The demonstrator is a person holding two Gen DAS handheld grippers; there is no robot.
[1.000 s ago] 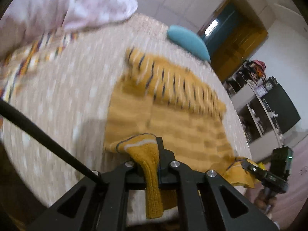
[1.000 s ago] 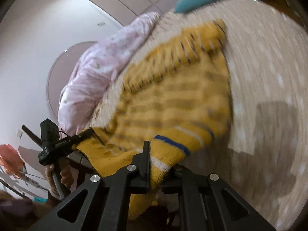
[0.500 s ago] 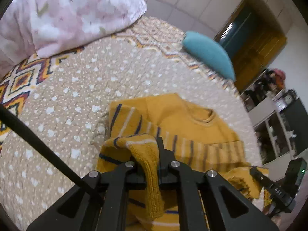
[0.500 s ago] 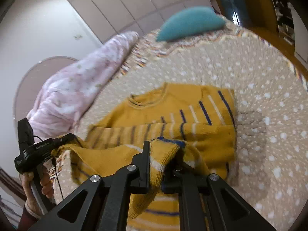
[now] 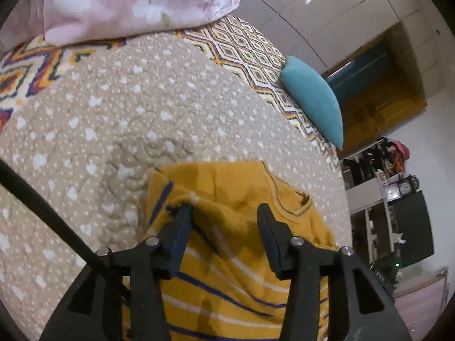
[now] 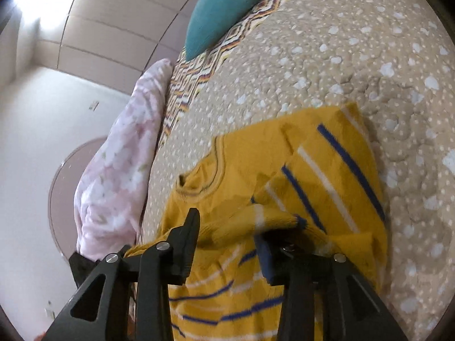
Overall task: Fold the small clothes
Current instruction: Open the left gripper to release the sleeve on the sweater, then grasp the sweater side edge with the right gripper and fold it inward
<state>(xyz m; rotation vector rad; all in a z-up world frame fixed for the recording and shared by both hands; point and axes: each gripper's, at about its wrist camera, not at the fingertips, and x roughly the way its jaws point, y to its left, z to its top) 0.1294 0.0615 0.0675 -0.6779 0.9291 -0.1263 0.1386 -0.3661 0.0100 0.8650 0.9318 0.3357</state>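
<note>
A mustard-yellow sweater (image 5: 244, 187) with blue and white stripes lies on the bed, its lower half folded up over the chest towards the collar (image 6: 204, 182). My left gripper (image 5: 224, 221) hovers just over the folded hem. Its jaws are opening, and a hem corner (image 5: 184, 201) still drapes against the left finger without being pinched. My right gripper (image 6: 227, 236) is over the other hem corner (image 6: 284, 216). Its jaws are opening too, and the cloth rests loose on the right finger. The sweater (image 6: 312, 170) fills the lower middle of both views.
The bed is covered by a beige quilt (image 5: 113, 113) with white spots and a zigzag border. A pink floral duvet (image 5: 128, 0) is bunched at the far left and a teal pillow (image 5: 312, 99) lies at the far edge. Shelves (image 5: 392, 199) stand beyond the bed's right side.
Both grippers carried the pinched hem forward over the sweater, folding it towards the collar. Their jaws then parted and the hem corners came free.
</note>
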